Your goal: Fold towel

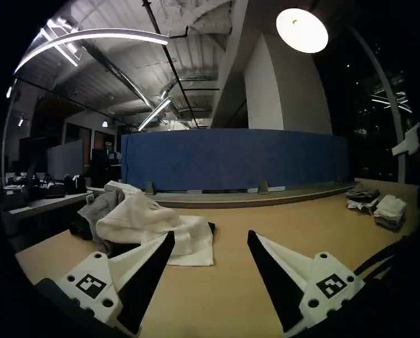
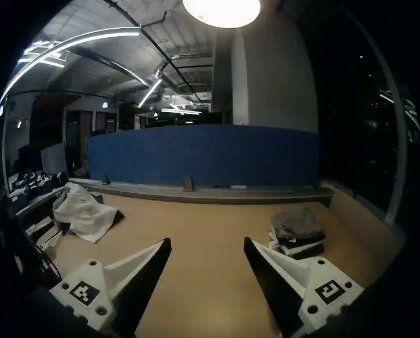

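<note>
One of the fingers (image 1: 145, 270) covers the near corner of the white towel (image 1: 153, 225).

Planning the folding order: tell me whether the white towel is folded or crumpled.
Crumpled: the white towel lies in an uneven heap over darker cloths, one corner spilling onto the table.

Towel heap (image 1: 153, 231) and folded stack (image 2: 297, 228)
Crumpled white-grey heap by the desk's (image 1: 238, 281) left edge; stack squared up near its right edge.

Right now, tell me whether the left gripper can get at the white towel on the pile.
Probably yes: the left gripper is open, and the white towel lies just ahead of its fingers on the table, with nothing between.
</note>
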